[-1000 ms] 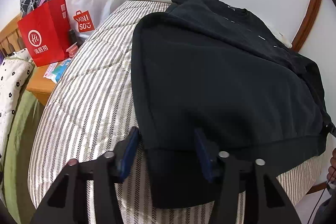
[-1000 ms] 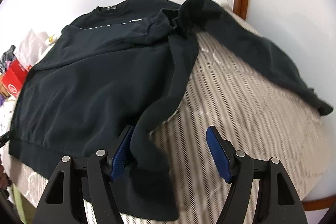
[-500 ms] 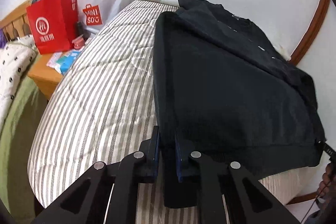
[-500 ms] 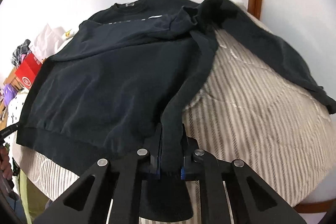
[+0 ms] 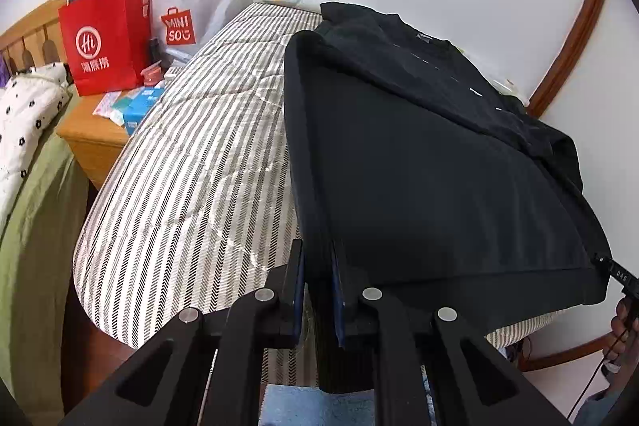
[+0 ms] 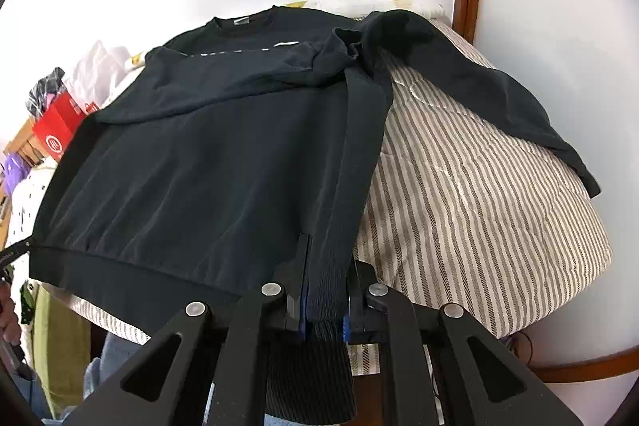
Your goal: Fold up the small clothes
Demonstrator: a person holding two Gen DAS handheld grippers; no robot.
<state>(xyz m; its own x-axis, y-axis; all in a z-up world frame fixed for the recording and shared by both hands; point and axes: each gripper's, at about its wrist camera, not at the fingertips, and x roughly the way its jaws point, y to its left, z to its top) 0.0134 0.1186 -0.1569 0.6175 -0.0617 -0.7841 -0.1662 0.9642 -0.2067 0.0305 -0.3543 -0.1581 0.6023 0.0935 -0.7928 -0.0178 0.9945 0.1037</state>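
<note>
1. Your black sweatshirt (image 6: 207,162) lies face up on the striped bed (image 6: 479,210), one sleeve crossing its chest, the other trailing right.
2. Your left tool (image 5: 318,290) is clamped on the left hem corner.
3. Your right tool (image 6: 325,290) pinches the ribbed right hem corner.

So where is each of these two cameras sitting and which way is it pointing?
Left wrist: on the left gripper, looking along the bed's left side at the black sweatshirt, bags and nightstand; its fingers pinch the hem corner.
Right wrist: on the right gripper, looking up the bed's right side toward the collar and spread sleeve; its fingers clamp the hem's other corner.
Shared: the sweatshirt, striped bedspread, red bag.
</note>
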